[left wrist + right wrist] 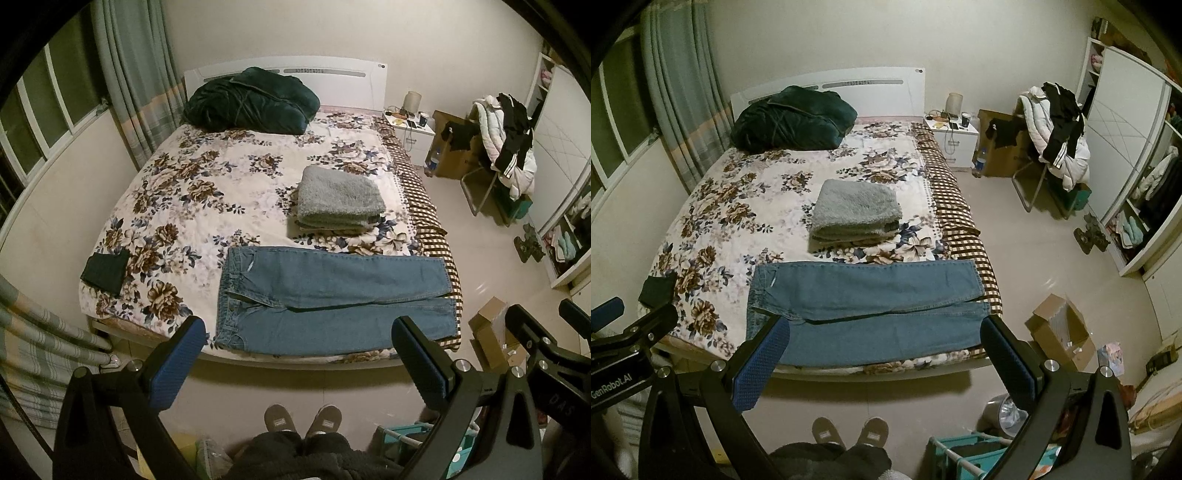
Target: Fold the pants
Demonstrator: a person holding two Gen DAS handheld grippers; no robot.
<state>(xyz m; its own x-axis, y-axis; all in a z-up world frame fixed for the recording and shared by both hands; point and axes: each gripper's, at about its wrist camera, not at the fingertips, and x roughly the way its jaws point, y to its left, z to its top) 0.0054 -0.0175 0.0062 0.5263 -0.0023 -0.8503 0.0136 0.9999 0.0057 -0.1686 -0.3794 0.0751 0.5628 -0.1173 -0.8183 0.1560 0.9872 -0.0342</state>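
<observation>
While the jeans [332,291] lie flat along the near edge of the bed [177,192], legs side by side, no fold appears made; left gripper [299,354] and right gripper [882,354] hover above, fingers apart, empty.

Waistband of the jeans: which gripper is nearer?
Left. The left gripper hangs off the bed's foot closer to the waistband; the right gripper sits further toward the leg hems. Neither touches the jeans.

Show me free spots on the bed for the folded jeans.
Free: the floral stretch between the green blanket, grey towel and jeans, and left toward the dark cloth. Crowded: the front edge under the jeans, and the towel's right side.
</observation>
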